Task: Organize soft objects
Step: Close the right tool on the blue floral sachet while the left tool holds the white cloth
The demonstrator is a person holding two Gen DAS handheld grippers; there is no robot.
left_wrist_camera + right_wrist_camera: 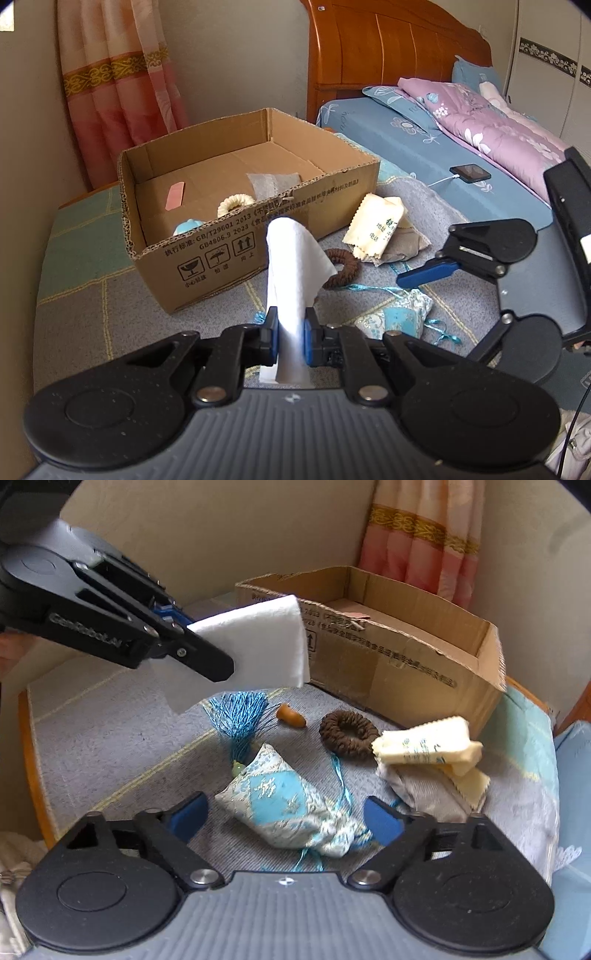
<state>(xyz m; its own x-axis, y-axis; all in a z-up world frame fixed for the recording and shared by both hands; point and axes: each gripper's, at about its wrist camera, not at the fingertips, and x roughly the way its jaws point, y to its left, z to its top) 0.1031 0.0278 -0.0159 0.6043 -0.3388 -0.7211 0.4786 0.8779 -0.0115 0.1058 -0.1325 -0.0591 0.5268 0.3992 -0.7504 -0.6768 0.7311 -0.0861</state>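
Observation:
My left gripper (pixel 291 338) is shut on a white tissue (pixel 291 258) and holds it up in front of the open cardboard box (pixel 229 254); it also shows in the right wrist view (pixel 258 642). My right gripper (pixel 286 821) is open, its fingers on either side of a blue brocade sachet (pixel 284 808) with a blue tassel (pixel 240 716). A brown scrunchie (pixel 349 733), a yellow cloth (pixel 428 746) on a grey pouch (pixel 424 790) and a small orange piece (pixel 291 714) lie on the grey mat. The box holds a cream scrunchie (pixel 235 204), a pink strip (pixel 174 195) and a blue toy (pixel 188 226).
The box stands at the back of a small table (pixel 33 775) in a wall corner by a pink curtain (pixel 122 81). A bed (pixel 461 155) with a purple quilt and a charging phone (pixel 470 172) lies to the right.

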